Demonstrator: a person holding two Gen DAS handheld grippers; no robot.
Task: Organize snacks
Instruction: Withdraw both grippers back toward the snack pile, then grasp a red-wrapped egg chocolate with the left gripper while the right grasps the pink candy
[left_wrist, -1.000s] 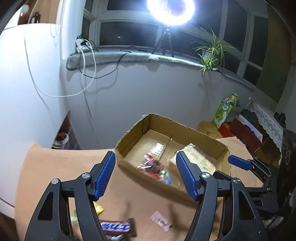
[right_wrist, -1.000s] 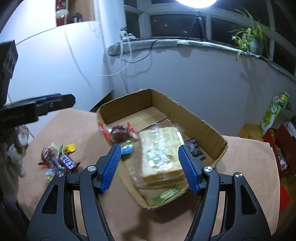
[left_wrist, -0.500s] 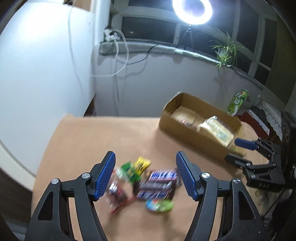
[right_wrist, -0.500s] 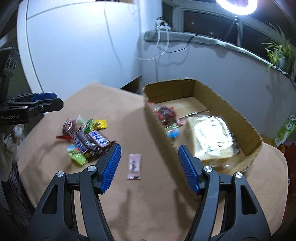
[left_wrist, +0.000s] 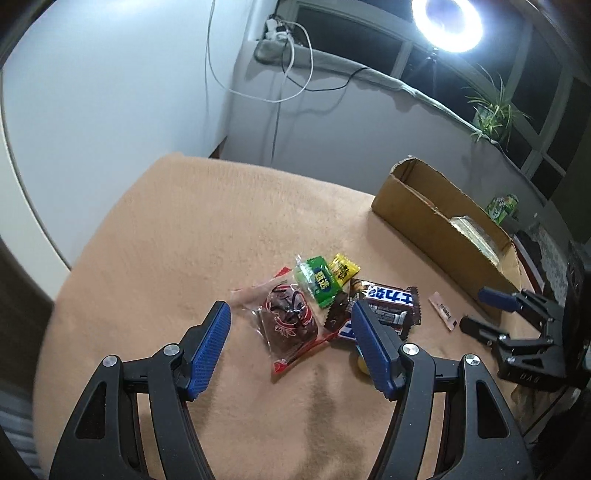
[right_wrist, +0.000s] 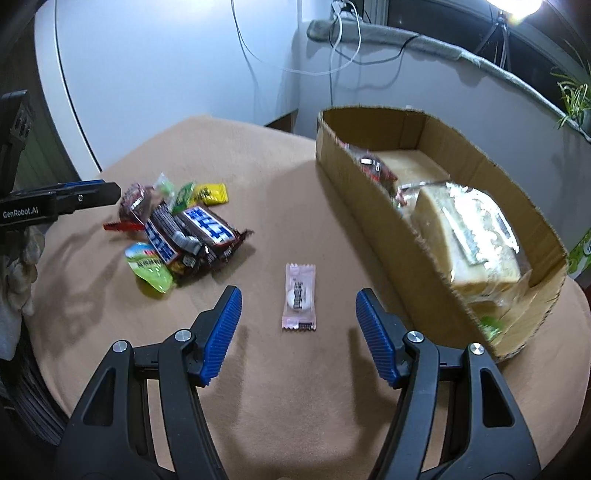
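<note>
A heap of wrapped snacks lies on the tan tablecloth (left_wrist: 221, 236). In the left wrist view my left gripper (left_wrist: 290, 314) hangs open just above a clear packet of dark red sweets (left_wrist: 290, 317), beside a green packet (left_wrist: 320, 280), a yellow one (left_wrist: 344, 268) and brown chocolate bars (left_wrist: 388, 299). In the right wrist view my right gripper (right_wrist: 298, 301) is open over a single pink candy sachet (right_wrist: 300, 295), nothing touching its pads. The cardboard box (right_wrist: 369, 192) to the right holds a wrapped sandwich (right_wrist: 476, 236) and a red-and-dark packet (right_wrist: 373, 164).
The snack heap (right_wrist: 181, 229) lies left of the pink sachet, with a green jelly cup (right_wrist: 149, 269) at its front. A white curved wall, cables, a ring light (left_wrist: 447, 22) and a potted plant (left_wrist: 491, 110) stand behind the table. The cloth's front and left edges drop off nearby.
Both grippers swung left away from the box and sank toward the cloth. The left now frames the snack heap, the right the pink sachet. Neither opening has changed.
</note>
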